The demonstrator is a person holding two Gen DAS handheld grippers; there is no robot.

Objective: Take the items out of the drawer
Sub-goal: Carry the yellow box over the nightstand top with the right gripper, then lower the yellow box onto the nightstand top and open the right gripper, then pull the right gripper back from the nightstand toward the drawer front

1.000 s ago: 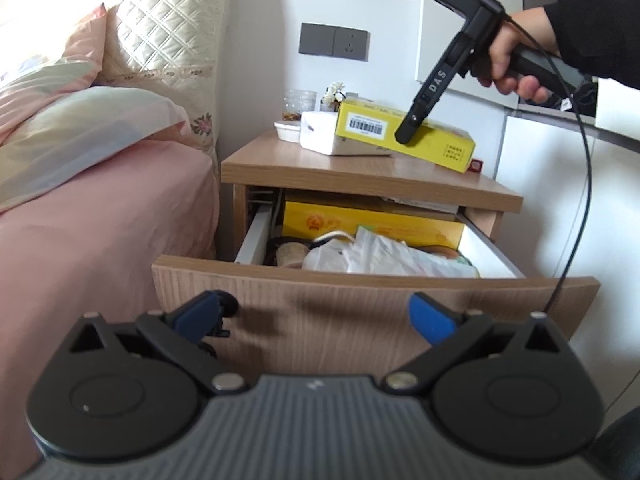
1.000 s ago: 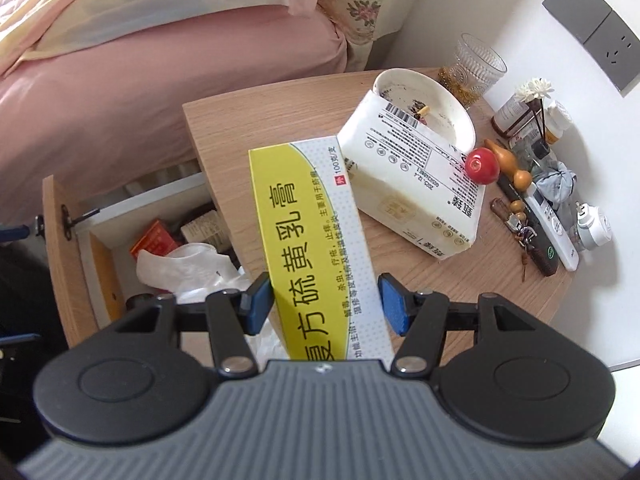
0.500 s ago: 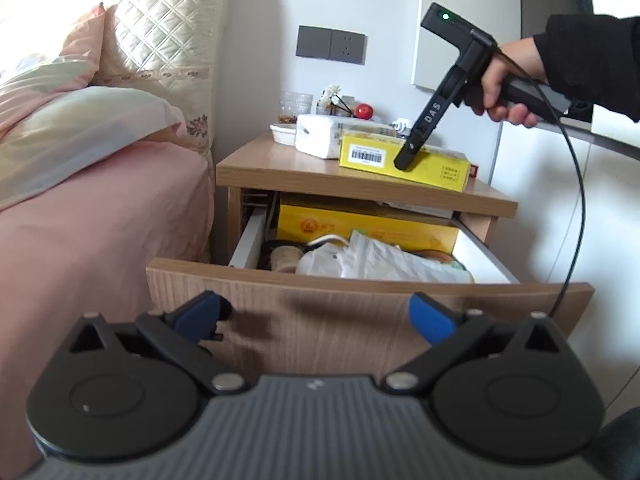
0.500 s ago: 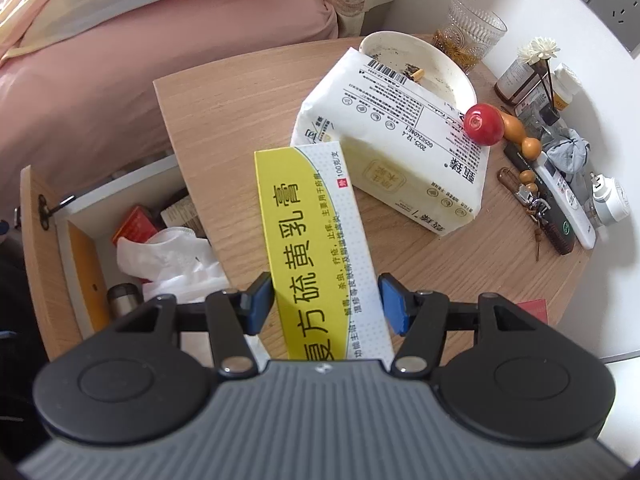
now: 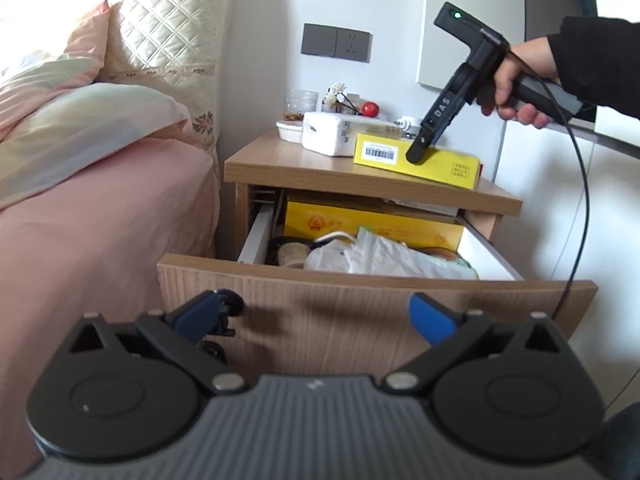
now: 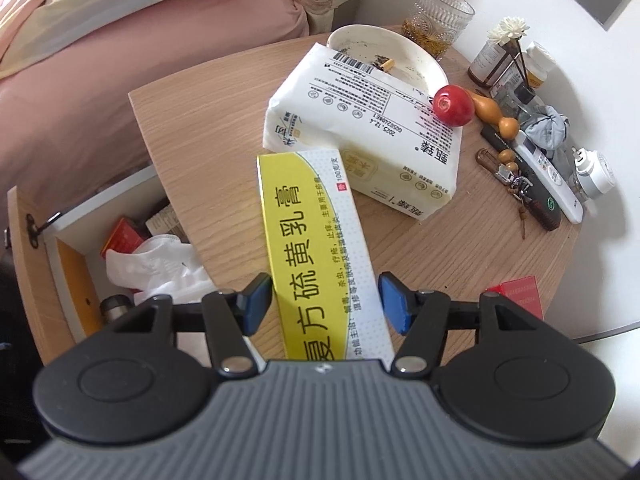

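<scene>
The nightstand drawer [image 5: 360,300] stands pulled open, holding a large yellow box [image 5: 372,222], a white plastic bag [image 5: 360,256] and small items. My right gripper [image 6: 325,308] straddles a long yellow and white ointment box [image 6: 316,240] that lies flat on the nightstand top [image 6: 200,140]. A small gap shows at each blue pad, so the jaws have come apart. It also shows in the left wrist view [image 5: 418,154]. My left gripper [image 5: 320,314] is open and empty, in front of the drawer front.
On the nightstand top sit a white tissue pack [image 6: 360,132], a white dish [image 6: 384,56], a red apple [image 6: 453,105], a glass [image 6: 440,16], bottles, a remote [image 6: 552,176] and a red box [image 6: 516,300]. A pink bed [image 5: 80,220] lies to the left.
My right gripper lowered the ointment box from the air onto the nightstand top, beside the tissue pack, and its jaws have come slightly apart. My left gripper barely moved.
</scene>
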